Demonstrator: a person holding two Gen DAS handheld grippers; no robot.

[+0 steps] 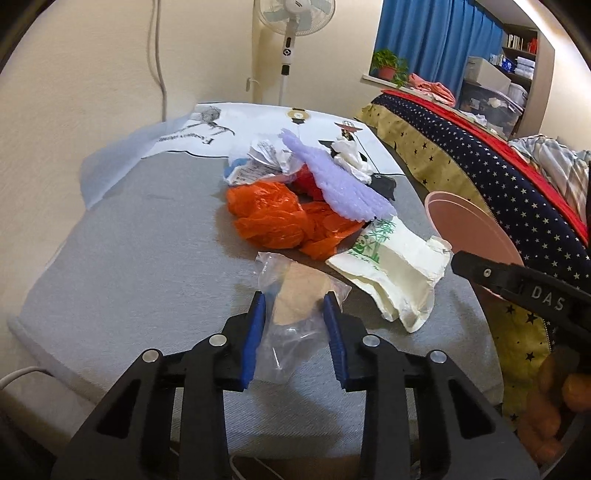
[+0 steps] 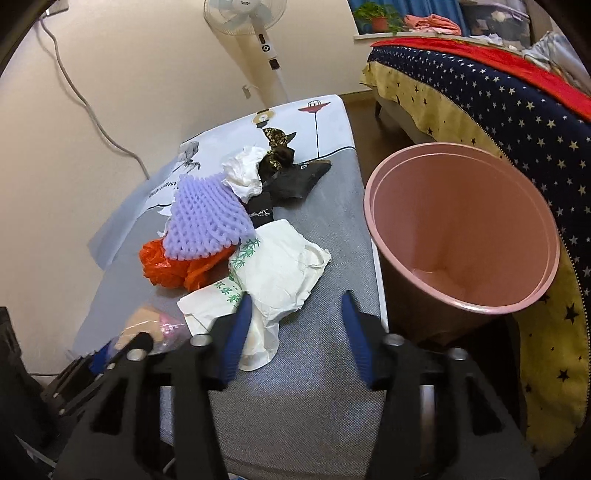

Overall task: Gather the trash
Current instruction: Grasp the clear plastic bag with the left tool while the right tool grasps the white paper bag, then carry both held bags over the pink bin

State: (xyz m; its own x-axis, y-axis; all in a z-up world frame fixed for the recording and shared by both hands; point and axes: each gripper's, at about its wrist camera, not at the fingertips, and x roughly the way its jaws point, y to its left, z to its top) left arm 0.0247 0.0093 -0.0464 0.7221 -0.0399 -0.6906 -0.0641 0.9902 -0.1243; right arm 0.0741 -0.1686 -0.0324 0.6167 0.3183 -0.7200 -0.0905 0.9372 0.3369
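A pile of trash lies on the grey table (image 1: 147,240): an orange plastic bag (image 1: 269,216), purple foam netting (image 1: 340,181), a cream paper wrapper with green print (image 1: 399,273) and a clear plastic bag (image 1: 295,291). My left gripper (image 1: 294,299) is open with its blue fingers on either side of the clear bag. My right gripper (image 2: 297,301) is open above the table; its left finger is at the edge of the cream wrapper (image 2: 277,269). The pink bin (image 2: 461,236) stands to its right, beside the table.
Crumpled white paper (image 2: 243,171) and a black wrapper (image 2: 291,177) lie at the back of the pile. A standing fan (image 2: 255,33) is behind the table. A bed with a starred cover (image 2: 517,122) is to the right of the bin.
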